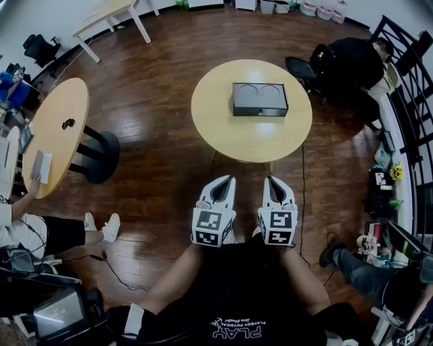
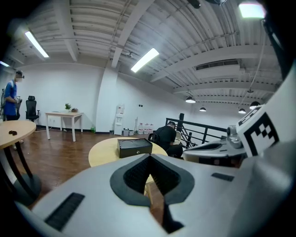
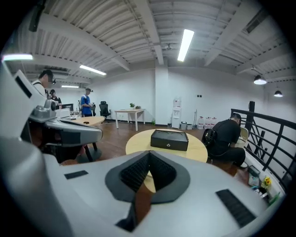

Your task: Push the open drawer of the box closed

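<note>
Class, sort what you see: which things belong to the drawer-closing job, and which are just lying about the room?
Job: black box; round table under it; left tongs and right tongs, both shut, empty.
Lying about: second round table, with small dark object and papers on it; white table; black office chair.

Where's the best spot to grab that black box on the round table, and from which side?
Probably the small knob centred on the front face of the black box: it is the only protruding part, and that face points toward you. Come straight in from the near side; the right hand-held gripper is shut, so open its jaws first.
</note>
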Demonstrator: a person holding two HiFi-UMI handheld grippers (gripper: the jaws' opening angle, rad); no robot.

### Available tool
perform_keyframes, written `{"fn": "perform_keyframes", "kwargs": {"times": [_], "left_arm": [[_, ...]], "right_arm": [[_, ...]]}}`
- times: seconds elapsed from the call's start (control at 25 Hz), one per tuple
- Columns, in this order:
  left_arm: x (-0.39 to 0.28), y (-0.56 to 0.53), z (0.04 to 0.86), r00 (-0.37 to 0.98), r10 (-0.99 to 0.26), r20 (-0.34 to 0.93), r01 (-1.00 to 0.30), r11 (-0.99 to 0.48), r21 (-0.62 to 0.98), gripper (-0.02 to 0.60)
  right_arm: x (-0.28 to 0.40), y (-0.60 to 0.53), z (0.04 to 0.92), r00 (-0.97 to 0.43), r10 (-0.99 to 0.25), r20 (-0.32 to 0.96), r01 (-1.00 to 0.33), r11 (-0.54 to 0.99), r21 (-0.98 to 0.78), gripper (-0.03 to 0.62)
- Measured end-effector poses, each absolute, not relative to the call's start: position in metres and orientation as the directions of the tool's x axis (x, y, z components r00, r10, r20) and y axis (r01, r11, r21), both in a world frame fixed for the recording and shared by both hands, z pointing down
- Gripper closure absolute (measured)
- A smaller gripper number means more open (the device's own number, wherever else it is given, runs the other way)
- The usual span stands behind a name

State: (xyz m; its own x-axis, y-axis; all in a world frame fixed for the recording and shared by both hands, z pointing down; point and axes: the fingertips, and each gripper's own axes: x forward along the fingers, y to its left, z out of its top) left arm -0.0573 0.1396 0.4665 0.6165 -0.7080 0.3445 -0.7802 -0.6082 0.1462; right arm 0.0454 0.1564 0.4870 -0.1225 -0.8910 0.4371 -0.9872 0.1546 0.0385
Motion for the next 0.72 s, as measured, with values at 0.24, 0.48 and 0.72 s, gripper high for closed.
{"fn": "perform_keyframes", "kwargs": {"times": [0.24,0.48,0.72], "left_arm": [[-0.047,0.143,0.441,0.568,-0.759,0.318,-0.819,-0.558,0.130,0.584],[-0.044,0.151,0.432,0.530,-0.791,0.306,-0.845,-0.523,0.112,0.584],[-0.033,0.159,0.426,0.528,-0.794,0.302,-0.845,-0.526,0.097,0.584]], "right_arm": [[0.068,0.169,0.448,-0.143,-0.921,0.361,-0.974,0.197,0.116,0.589],[0.094,0.174,0.434,-0.116,-0.945,0.307,-0.984,0.152,0.097,0.589],[0.103,0.182,0.431,-0.140,-0.945,0.295,-0.983,0.168,0.070,0.589]]}}
